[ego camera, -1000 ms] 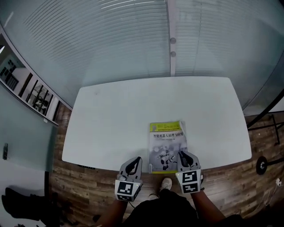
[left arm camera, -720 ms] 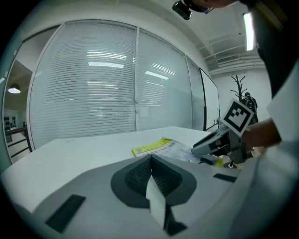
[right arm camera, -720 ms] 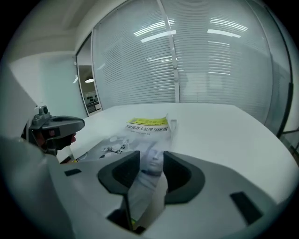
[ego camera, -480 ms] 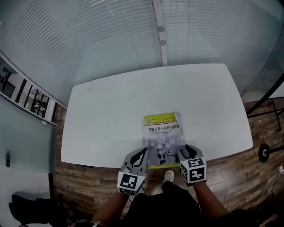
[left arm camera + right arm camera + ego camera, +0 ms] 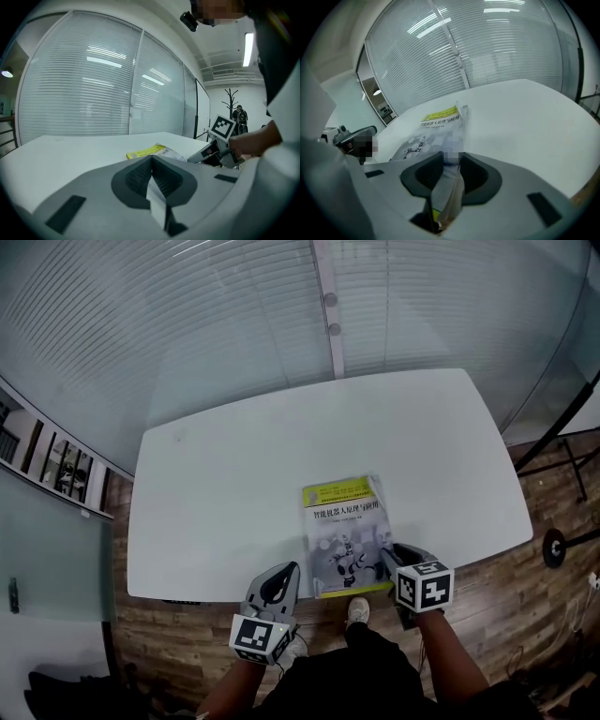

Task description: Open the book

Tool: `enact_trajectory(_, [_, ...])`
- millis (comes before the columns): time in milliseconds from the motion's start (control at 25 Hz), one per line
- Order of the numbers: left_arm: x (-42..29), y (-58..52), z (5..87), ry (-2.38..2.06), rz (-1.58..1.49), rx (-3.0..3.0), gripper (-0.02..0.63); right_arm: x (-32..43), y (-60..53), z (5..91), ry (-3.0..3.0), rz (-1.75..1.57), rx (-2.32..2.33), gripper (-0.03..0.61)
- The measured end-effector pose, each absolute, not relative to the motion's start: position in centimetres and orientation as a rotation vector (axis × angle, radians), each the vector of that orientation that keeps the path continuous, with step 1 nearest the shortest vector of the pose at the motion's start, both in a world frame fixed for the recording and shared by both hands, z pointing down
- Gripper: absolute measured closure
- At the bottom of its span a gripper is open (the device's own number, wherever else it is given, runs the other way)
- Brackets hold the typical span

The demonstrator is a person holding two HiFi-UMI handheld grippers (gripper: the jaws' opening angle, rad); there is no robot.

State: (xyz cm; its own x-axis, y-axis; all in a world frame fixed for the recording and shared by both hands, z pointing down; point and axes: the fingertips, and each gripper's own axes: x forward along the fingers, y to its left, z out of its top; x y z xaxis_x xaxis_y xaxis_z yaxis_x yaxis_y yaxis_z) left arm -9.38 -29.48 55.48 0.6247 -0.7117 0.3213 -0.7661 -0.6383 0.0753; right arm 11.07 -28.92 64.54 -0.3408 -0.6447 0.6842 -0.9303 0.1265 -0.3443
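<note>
Since half a second ago the left gripper (image 5: 286, 573) has pulled back and to the left, off the near left edge of the book (image 5: 342, 521). The right gripper (image 5: 387, 554) has rolled, so its marker cube (image 5: 424, 585) now tilts out to the right. The book sits at the same spot on the table (image 5: 234, 493).

Current state, left to right:

- left gripper: at the table's near edge, just beside the book but not touching it. It points up-table. Jaws are pressed together at the tips with nothing between them. Its own view looks low across the white tabletop, with the book ahead to the right and the right gripper beyond it.
- book: closed, cover up, flat on the table near the front edge and right of centre. There is a yellow band along the far end and grey artwork on the near half. The right edge looks slightly raised toward the far corner.
- right gripper: on the book's near right corner, angled down. Its jaws have just been closing with the book's right edge between them, and the pads pinch that edge. I can't tell whether they hold the cover alone or pages too.

Surroundings: a glass wall (image 5: 187, 315) with blinds stands behind the table. The floor (image 5: 169, 624) is wood, and the person's shoe (image 5: 356, 612) shows below the table edge.
</note>
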Motion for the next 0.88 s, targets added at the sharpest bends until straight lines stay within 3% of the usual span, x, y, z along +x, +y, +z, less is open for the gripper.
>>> enact_trajectory(200, [-9.5, -29.4, 54.1, -1.158, 0.343, 2.714, 0.603, 12.0, -29.0, 64.4, -2.067, 1.155, 1.538, 0.525])
enact_trajectory(520, [-11.4, -27.9, 55.0, -1.111, 0.322, 2.713, 0.603, 12.2, -29.0, 62.4, -2.081, 1.124, 1.678, 0.563])
enact_trajectory(880, [-12.6, -26.7, 54.4, -1.090, 0.296, 2.729, 0.603, 9.4, -28.7, 57.9, -2.075, 0.774, 1.708, 0.569])
